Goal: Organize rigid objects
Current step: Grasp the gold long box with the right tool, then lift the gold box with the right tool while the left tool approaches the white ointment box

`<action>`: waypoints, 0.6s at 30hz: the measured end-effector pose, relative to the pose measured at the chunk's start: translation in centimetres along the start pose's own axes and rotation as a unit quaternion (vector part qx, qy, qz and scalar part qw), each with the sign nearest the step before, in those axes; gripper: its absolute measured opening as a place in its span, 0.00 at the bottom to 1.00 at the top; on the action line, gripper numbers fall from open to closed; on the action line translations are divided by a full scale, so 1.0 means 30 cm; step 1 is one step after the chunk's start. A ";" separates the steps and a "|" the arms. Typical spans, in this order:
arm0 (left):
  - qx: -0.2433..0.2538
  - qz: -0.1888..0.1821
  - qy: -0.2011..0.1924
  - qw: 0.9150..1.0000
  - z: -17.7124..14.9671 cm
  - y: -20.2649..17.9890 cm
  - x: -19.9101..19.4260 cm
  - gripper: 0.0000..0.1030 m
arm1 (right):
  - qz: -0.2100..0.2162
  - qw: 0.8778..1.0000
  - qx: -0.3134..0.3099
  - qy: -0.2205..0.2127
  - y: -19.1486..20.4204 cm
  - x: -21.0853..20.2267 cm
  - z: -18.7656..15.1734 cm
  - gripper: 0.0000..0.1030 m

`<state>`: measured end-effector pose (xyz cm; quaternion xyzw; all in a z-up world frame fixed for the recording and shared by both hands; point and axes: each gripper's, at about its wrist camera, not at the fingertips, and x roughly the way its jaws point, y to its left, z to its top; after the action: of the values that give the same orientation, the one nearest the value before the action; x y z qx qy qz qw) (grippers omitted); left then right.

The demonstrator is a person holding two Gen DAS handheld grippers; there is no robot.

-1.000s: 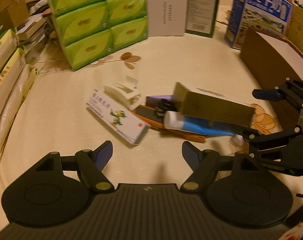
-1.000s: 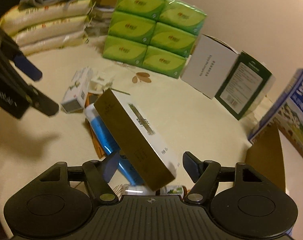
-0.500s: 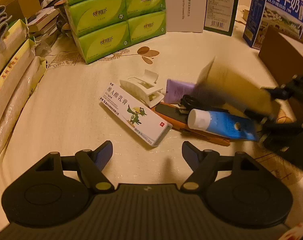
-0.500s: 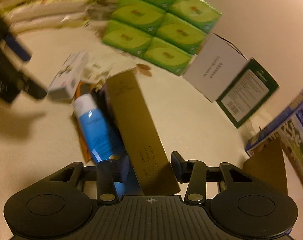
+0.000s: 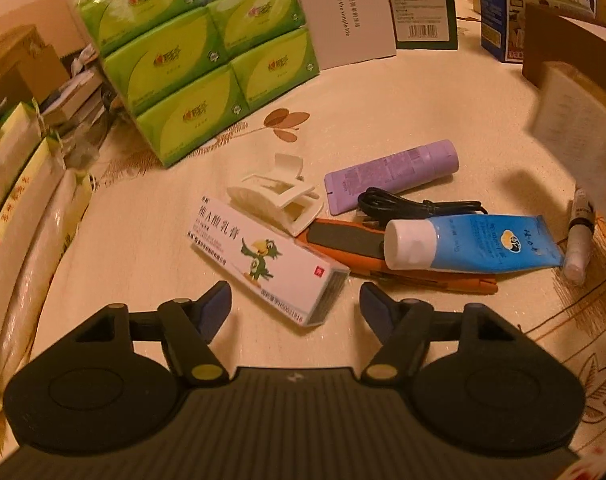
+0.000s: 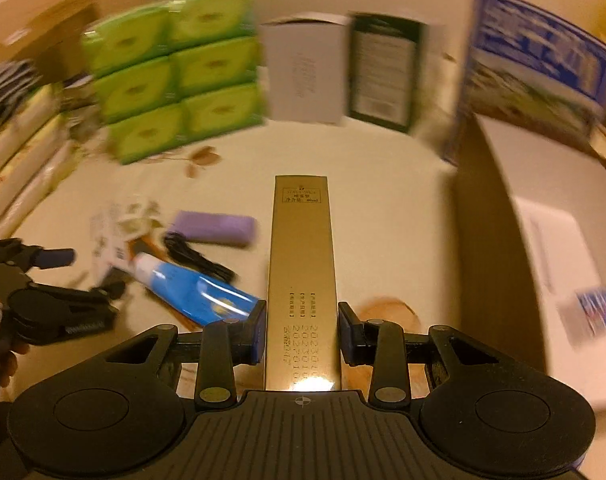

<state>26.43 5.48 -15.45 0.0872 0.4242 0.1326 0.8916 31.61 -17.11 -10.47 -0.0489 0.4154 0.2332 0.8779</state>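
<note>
Both cameras ride on handheld grippers and look forward and steeply down along their fingers at the tabletop (image 5: 403,92).

The left wrist view sits low and close over the near part of the tabletop, facing the far edge, where the green tissue packs (image 5: 199,52) stand toward the far left corner.

The right wrist view looks the same way from a little farther right, close beside the brown box (image 6: 499,240) at the right edge; it is blurred.

Both views take in the tissue packs, the purple tube (image 5: 391,174) (image 6: 217,228) and the blue tube (image 5: 471,244) (image 6: 195,288).
</note>
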 end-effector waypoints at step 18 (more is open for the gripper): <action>-0.076 -0.029 0.011 0.997 -0.075 0.183 -0.052 0.11 | -0.015 0.998 0.044 0.048 -0.072 -0.035 -0.126 0.32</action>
<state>22.85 10.30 -14.24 0.0059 0.4248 0.1398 0.8944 29.33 -20.47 -12.37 -0.0276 0.4658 0.1990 0.8618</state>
